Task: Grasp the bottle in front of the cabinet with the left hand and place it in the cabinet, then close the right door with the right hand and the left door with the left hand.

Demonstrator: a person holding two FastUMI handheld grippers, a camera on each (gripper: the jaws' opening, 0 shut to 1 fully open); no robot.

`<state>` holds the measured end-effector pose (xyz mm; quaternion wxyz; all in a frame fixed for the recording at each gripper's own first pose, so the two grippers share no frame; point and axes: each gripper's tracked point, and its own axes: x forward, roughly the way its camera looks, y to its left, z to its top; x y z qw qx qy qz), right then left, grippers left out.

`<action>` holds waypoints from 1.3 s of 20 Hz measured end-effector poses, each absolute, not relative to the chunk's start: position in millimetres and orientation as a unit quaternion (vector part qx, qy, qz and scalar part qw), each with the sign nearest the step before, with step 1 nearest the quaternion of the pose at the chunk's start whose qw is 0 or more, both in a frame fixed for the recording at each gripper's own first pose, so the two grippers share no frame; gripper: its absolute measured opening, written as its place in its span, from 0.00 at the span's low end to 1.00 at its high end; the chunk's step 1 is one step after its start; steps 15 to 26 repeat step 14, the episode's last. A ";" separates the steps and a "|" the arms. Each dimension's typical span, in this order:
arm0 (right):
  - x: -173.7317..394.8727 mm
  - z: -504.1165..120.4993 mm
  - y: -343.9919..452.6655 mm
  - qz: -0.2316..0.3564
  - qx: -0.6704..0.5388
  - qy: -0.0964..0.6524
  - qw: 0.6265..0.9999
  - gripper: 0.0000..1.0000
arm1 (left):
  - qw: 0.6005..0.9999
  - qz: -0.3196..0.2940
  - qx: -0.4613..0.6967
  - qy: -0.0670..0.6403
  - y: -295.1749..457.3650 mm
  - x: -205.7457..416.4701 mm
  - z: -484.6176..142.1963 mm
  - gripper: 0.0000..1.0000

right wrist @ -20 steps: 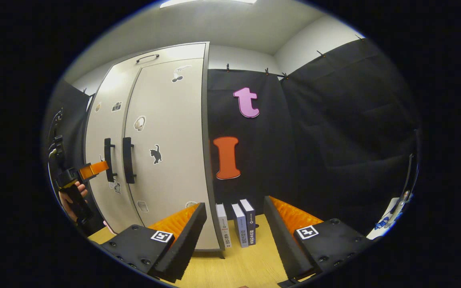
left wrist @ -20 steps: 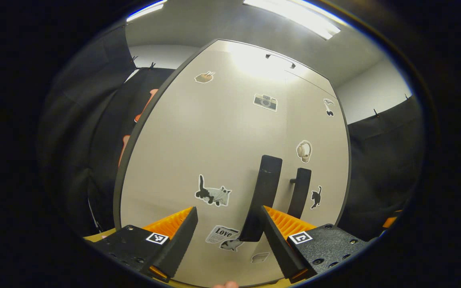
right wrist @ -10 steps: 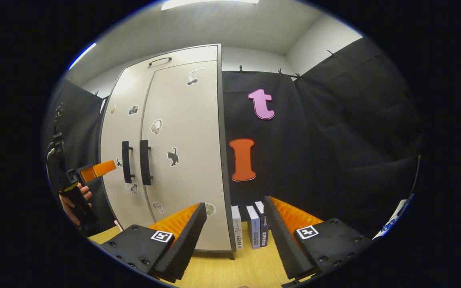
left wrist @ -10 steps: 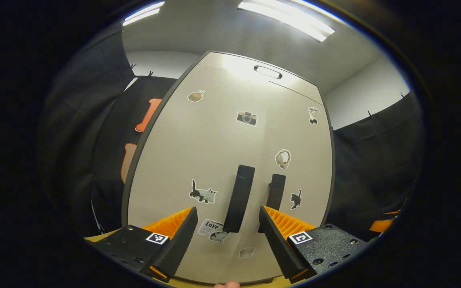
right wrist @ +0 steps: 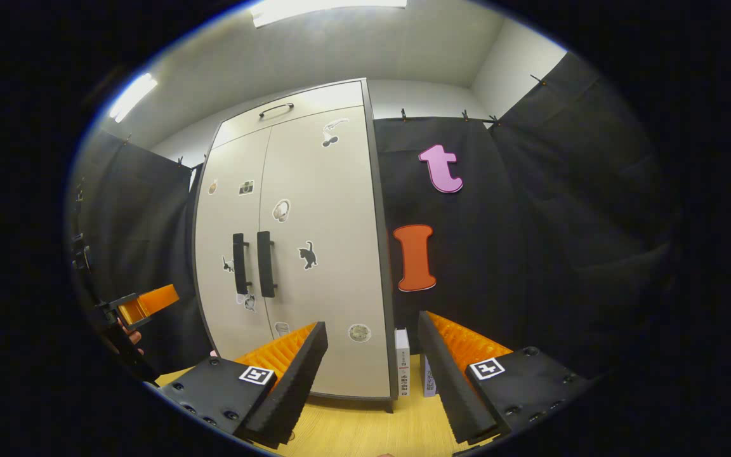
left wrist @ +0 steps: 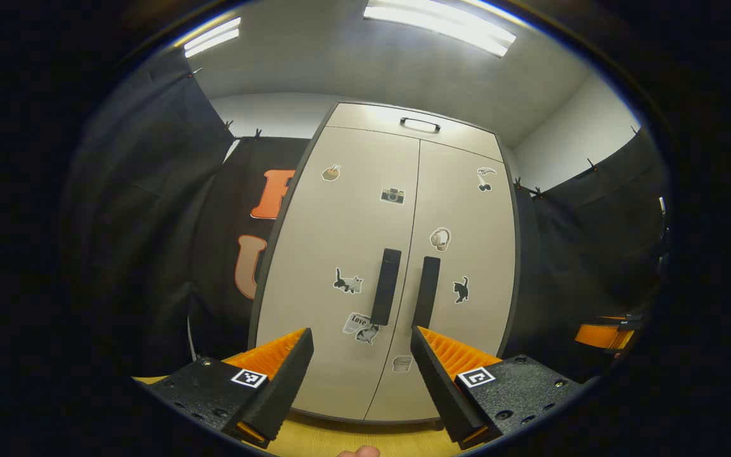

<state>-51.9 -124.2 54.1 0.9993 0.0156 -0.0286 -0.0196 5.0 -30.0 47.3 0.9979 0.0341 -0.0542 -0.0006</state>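
The beige cabinet (left wrist: 353,222) stands straight ahead in the left gripper view with both doors shut, its two black handles (left wrist: 386,285) side by side at the middle seam. My left gripper (left wrist: 361,368) is open and empty, a short way back from the doors. In the right gripper view the same cabinet (right wrist: 327,209) sits left of centre, doors shut. My right gripper (right wrist: 370,362) is open and empty, off the cabinet's right corner. The left gripper (right wrist: 143,303) is seen at the far left of that view, held by a hand. The bottle is hidden.
Stickers dot both doors. A wooden tabletop (right wrist: 365,431) lies under the cabinet. Upright books (right wrist: 401,362) stand against the cabinet's right side. The right gripper's orange finger (left wrist: 600,335) peeks in at the right edge of the left gripper view. Black cloth walls surround the booth.
My left gripper has drawn back from the left door handle, so the whole cabinet front now shows. My right gripper has also backed away and shifted; the cabinet looks smaller.
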 end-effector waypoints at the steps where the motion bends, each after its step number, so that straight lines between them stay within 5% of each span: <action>1: -53.2 52.2 -120.0 -0.013 0.015 -0.028 0.999 0.96 | 0.998 0.006 0.034 -0.052 -27.6 -4.0 44.7 0.94; 26: -56.9 30.3 -87.7 0.019 0.017 -0.008 1.000 0.96 | 0.996 0.060 0.040 -0.051 11.1 -41.5 44.8 0.94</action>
